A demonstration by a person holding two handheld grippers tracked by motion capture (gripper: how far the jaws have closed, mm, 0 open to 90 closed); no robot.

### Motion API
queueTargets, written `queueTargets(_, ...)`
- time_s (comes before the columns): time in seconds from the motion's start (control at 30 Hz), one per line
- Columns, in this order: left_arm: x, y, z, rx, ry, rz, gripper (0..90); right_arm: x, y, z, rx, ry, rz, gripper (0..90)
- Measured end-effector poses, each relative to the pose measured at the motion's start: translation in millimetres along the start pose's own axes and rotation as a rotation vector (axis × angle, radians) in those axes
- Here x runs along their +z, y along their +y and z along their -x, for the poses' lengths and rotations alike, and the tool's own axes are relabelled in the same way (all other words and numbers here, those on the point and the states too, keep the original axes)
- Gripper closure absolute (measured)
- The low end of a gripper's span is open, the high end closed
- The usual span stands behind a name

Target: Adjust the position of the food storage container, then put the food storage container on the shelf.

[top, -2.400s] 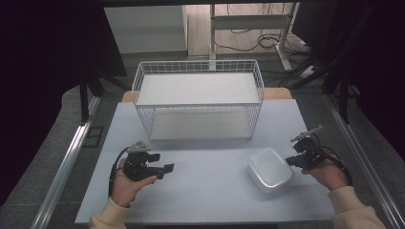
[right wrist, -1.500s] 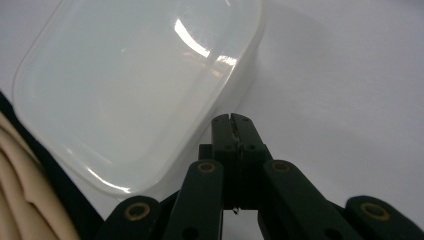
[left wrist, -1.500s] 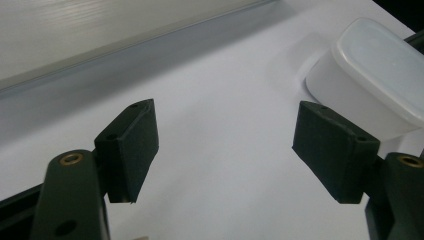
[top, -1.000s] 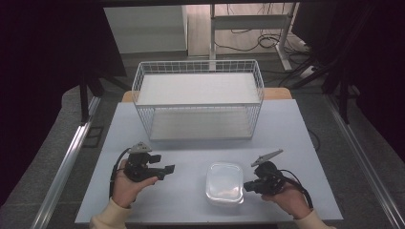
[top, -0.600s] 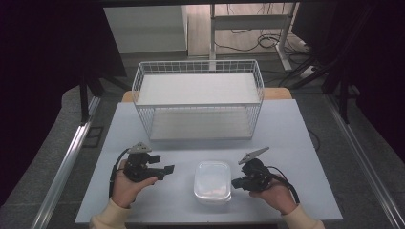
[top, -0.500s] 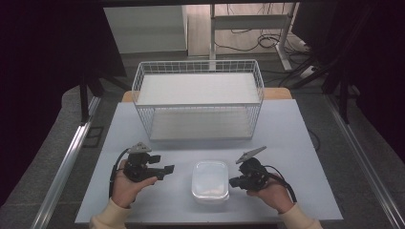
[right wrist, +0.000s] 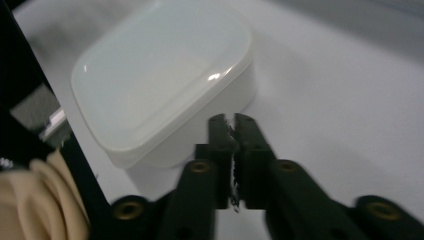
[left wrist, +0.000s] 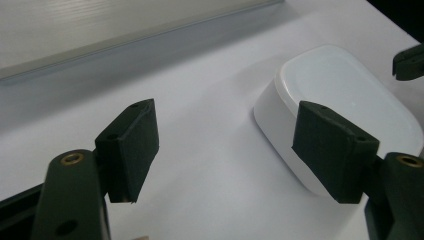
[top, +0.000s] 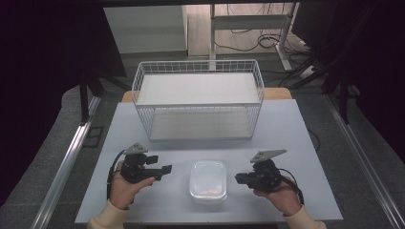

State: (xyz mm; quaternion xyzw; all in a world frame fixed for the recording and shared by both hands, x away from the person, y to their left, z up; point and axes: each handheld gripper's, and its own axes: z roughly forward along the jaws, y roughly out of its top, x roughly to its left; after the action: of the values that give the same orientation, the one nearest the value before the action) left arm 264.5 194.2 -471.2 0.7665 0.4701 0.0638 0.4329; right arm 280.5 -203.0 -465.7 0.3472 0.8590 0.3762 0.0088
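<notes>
A white lidded plastic container [top: 208,181] lies flat on the pale table [top: 286,138], between my two grippers. My left gripper [top: 165,170] rests to its left, open wide, pointing at it. In the left gripper view the container [left wrist: 345,95] sits just beyond the right pad [left wrist: 330,150], and nothing lies between the pads. My right gripper [top: 239,178] hovers a short gap to the right of the container, apart from it. In the right gripper view its jaws [right wrist: 231,122] have just been opening but stand only a thin slit apart, with nothing between them, in front of the container [right wrist: 165,80].
A white wire basket [top: 198,105] stands at the back of the table, lined with a white sheet. The left hand's sleeve [right wrist: 30,200] shows beyond the container in the right gripper view. Bare table lies on both sides of the container.
My right gripper slid the container leftward to the middle of the table, then drew back a little to the right, off it. The left gripper stayed still.
</notes>
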Motion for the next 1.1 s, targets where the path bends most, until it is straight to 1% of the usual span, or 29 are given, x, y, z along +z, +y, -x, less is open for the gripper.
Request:
queueTargets(0.03,-1.2,-0.3,0.2,-0.007,-0.002,0.005,26.0,0.0,0.0,0.0,0.0,0.0,0.0,76.5)
queueTargets(0.07,-2.3,-0.5,1.0,-0.017,-0.005,0.009,25.7,-4.8,-2.8,4.1,0.036,-0.01,0.069,58.0)
queueTargets(0.1,-3.1,-0.4,1.7,-0.02,-0.007,0.013,25.7,-4.8,-2.8,4.1,0.036,-0.01,0.069,58.0)
queueTargets(0.13,-4.2,-0.2,3.6,-0.024,-0.01,0.018,25.0,-7.1,-3.5,6.6,0.068,-0.031,0.119,43.1)
queueTargets(0.17,-4.2,-0.2,3.6,-0.024,-0.01,0.018,24.9,-7.1,-3.5,6.6,0.068,-0.031,0.119,43.1)
queueTargets(0.2,-4.3,-0.3,5.4,-0.027,-0.017,0.021,24.8,-7.6,-3.7,8.0,0.092,-0.034,0.145,34.6)
queueTargets(0.23,-4.3,-0.3,5.4,-0.027,-0.017,0.021,24.8,-7.6,-3.7,8.0,0.092,-0.034,0.145,34.6)
queueTargets(0.27,-3.8,-0.6,6.3,-0.026,-0.019,0.019,24.8,-6.7,-4.3,9.3,0.123,-0.008,0.161,30.8)
queueTargets(0.3,-3.3,-0.9,6.7,-0.026,-0.02,0.017,24.8,-6.7,-4.3,9.3,0.123,-0.008,0.161,30.8)
queueTargets(0.33,-2.3,-2.1,7.9,-0.027,-0.023,0.016,25.0,-5.6,-4.7,9.0,0.127,0.006,0.172,28.0)
queueTargets(0.43,-2.1,-2.5,9.1,-0.026,-0.026,0.015,25.1,-5.1,-4.8,8.3,0.125,0.013,0.179,25.9)
queueTargets(0.47,-1.8,-2.2,10.9,-0.037,-0.042,0.017,24.9,-5.0,-4.4,7.8,0.127,0.033,0.19,23.7)
queueTargets(0.5,-1.8,-2.2,10.9,-0.037,-0.042,0.017,24.8,-5.0,-4.4,7.8,0.127,0.033,0.19,23.7)
queueTargets(0.53,-2.1,-1.7,11.9,-0.039,-0.048,0.017,24.7,-5.7,-3.3,7.4,0.136,0.036,0.198,20.8)
queueTargets(0.6,-3.0,-0.7,15.5,-0.045,-0.063,0.024,24.6,-6.0,-2.7,6.9,0.134,0.045,0.201,20.7)
queueTargets(0.63,-3.0,-0.7,15.5,-0.045,-0.063,0.024,24.5,-6.0,-2.7,6.9,0.134,0.045,0.201,20.7)
queueTargets(0.67,-2.4,-0.8,17.4,-0.053,-0.073,0.024,24.5,-6.1,-2.6,5.5,0.137,0.047,0.202,20.7)
queueTargets(0.7,-2.4,-0.8,17.4,-0.053,-0.073,0.024,24.5,-6.1,-2.6,5.5,0.137,0.047,0.202,20.7)
queueTargets(0.9,4.6,-2.6,23.5,-0.106,-0.111,0.009,24.5,-3.7,-1.5,1.4,0.151,0.054,0.206,21.4)
queueTargets(0.93,5.6,-3.1,24.3,-0.116,-0.121,0.007,24.6,-3.3,-1.0,0.2,0.155,0.055,0.207,21.8)
queueTargets(1.0,8.4,-4.1,25.7,-0.141,-0.155,-0.002,24.7,0.5,0.5,-2.8,0.171,0.06,0.2,22.3)
queueTargets(1.03,8.4,-4.1,25.7,-0.141,-0.155,-0.002,24.7,0.5,0.5,-2.8,0.171,0.06,0.2,22.3)
queueTargets(1.07,9.5,-4.1,25.9,-0.15,-0.161,-0.004,24.8,4.4,1.3,-4.5,0.185,0.065,0.194,22.8)
queueTargets(1.1,10.2,-4.1,25.6,-0.155,-0.168,-0.005,24.8,4.4,1.3,-4.5,0.185,0.065,0.194,22.8)
